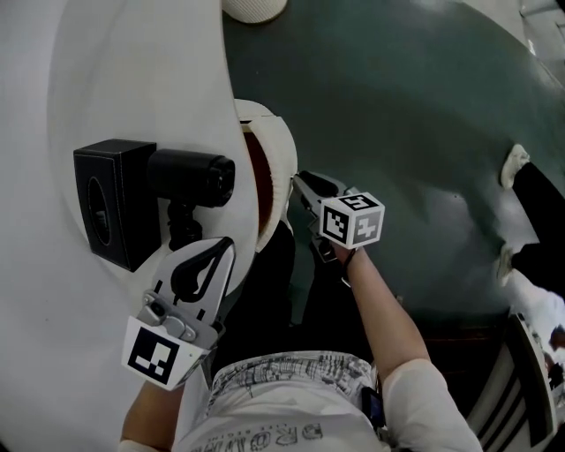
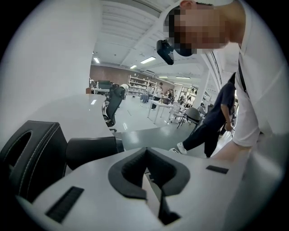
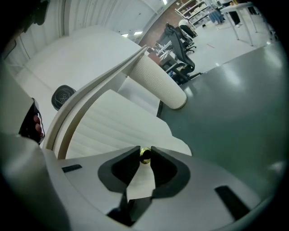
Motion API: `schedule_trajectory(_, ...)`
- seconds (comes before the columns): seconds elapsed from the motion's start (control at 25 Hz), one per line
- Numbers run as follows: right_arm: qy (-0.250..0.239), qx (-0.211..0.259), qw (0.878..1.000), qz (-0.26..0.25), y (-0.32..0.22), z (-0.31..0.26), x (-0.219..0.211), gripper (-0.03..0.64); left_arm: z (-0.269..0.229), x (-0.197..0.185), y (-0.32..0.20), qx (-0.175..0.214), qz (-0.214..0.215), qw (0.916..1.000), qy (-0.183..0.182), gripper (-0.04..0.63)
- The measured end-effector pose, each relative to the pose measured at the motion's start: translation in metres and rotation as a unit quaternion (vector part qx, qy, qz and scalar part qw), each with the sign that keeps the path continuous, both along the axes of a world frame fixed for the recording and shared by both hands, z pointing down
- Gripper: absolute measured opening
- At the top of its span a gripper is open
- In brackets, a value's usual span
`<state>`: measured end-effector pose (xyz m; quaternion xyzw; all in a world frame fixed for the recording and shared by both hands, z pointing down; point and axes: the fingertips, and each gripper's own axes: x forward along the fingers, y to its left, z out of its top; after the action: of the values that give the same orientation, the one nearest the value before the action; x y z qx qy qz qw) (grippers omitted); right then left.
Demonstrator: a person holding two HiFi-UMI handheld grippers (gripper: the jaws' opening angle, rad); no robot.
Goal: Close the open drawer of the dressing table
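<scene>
The white dressing table (image 1: 132, 79) fills the left of the head view. Its drawer (image 1: 275, 150), with a ribbed white front (image 3: 113, 122) and a reddish inside, stands a little out from the table's right edge. My right gripper (image 1: 297, 179) reaches to that front. In the right gripper view its jaws (image 3: 145, 152) are shut on the small gold drawer knob (image 3: 145, 156), which both tips touch. My left gripper (image 1: 222, 245) hovers over the table's near edge. It is shut with nothing in it (image 2: 145, 150).
A black box (image 1: 110, 199) and a black cylinder (image 1: 190, 175) stand on the tabletop just ahead of the left gripper. A ribbed white round piece (image 1: 254, 7) sits beyond the drawer. A person in dark trousers and white shoes (image 1: 530, 221) stands on the green floor at right.
</scene>
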<state>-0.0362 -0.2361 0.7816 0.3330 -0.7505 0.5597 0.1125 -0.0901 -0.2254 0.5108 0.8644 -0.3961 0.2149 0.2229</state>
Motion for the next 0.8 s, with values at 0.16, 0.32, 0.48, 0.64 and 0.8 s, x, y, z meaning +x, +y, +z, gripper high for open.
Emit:
schedule_trajectory(0.16, -0.006, 0.000, 1.000, -0.012, -0.001, 0.000, -0.018, 0.083, -0.009, -0.005, -0.002, 0.007, -0.008, 0.9999, 0.003, 0.015)
schedule_trajectory(0.32, -0.021, -0.002, 0.999, -0.027, 0.002, 0.009, -0.041, 0.084, -0.015, -0.014, 0.000, 0.009, -0.022, 0.9997, 0.000, 0.015)
schedule_trajectory(0.48, -0.021, -0.003, 0.999, -0.040, -0.001, 0.004, -0.059, 0.084, -0.021, -0.020, 0.002, 0.013, -0.026, 0.9996, 0.002, 0.015)
schedule_trajectory(0.64, -0.021, -0.003, 0.998, -0.053, -0.005, -0.002, -0.077, 0.084, -0.025, -0.028, 0.004, 0.013, -0.033, 0.9994, 0.005, 0.015)
schedule_trajectory(0.8, -0.023, -0.004, 0.998, -0.063, -0.006, -0.002, -0.093, 0.086, -0.031, -0.034, 0.004, 0.014, -0.041, 0.9990, 0.011, 0.015)
